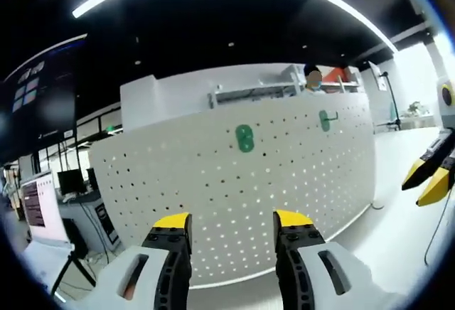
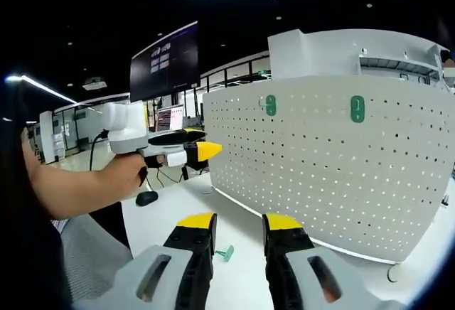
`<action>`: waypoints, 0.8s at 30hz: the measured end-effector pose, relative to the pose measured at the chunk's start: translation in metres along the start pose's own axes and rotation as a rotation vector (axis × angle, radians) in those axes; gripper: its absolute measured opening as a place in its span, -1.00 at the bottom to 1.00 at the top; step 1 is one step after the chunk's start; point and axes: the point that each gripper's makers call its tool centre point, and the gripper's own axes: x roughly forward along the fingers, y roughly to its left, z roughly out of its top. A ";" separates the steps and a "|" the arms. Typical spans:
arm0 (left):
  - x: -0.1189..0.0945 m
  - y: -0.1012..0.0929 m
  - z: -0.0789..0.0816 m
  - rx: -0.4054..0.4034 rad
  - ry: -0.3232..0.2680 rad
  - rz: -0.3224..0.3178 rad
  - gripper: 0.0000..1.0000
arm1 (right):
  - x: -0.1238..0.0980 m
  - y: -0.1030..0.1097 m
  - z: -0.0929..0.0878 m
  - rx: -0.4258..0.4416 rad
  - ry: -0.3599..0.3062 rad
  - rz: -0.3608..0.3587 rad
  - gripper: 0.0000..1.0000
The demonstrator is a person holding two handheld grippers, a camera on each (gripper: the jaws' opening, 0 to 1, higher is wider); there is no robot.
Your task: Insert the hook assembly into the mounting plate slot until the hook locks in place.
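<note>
In the left gripper view the left gripper [image 1: 232, 226] points at a white perforated mounting plate [image 1: 178, 175], its yellow-tipped jaws apart with nothing between them. At about twelve o'clock from those tips a green oval plate [image 1: 244, 139] sits on the panel, and toward one o'clock a green hook [image 1: 326, 119] is already fixed there. At three o'clock the right gripper [image 1: 428, 179] enters, its jaws close together; whether anything is held, I cannot tell.

In the right gripper view a person's hand [image 2: 126, 173] at nine o'clock holds the left gripper. At six o'clock the right gripper's own jaws stand apart and bare. Just past its left jaw, a small green hook assembly [image 2: 225, 253] lies on the white table [image 2: 163, 210], well short of the panel.

As I judge it, insertion has not begun: that piece is not yet picked up, and grasping, aligning and pushing until it locks all remain. No containers are visible.
</note>
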 end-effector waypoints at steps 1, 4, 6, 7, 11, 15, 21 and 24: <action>-0.003 0.000 -0.002 0.001 0.002 -0.001 -0.07 | 0.001 0.001 -0.001 -0.001 0.003 0.004 -0.51; -0.009 0.002 -0.006 -0.001 0.008 -0.002 -0.07 | 0.006 0.005 -0.007 -0.001 0.020 0.019 -0.51; -0.014 0.002 -0.009 -0.003 0.012 -0.003 -0.07 | 0.010 0.007 -0.010 0.000 0.031 0.028 -0.51; -0.016 0.002 -0.009 -0.002 0.014 -0.003 -0.08 | 0.011 0.008 -0.011 -0.001 0.035 0.032 -0.51; -0.023 0.001 -0.013 -0.003 0.019 -0.006 -0.08 | 0.018 0.013 -0.017 -0.004 0.055 0.051 -0.51; -0.032 0.000 -0.017 -0.011 0.024 -0.008 -0.08 | 0.024 0.019 -0.024 -0.009 0.076 0.071 -0.51; -0.047 -0.004 -0.028 -0.009 0.039 -0.019 -0.08 | 0.034 0.024 -0.034 -0.018 0.108 0.096 -0.51; -0.053 -0.005 -0.034 -0.011 0.051 -0.022 -0.08 | 0.040 0.026 -0.041 -0.021 0.125 0.107 -0.52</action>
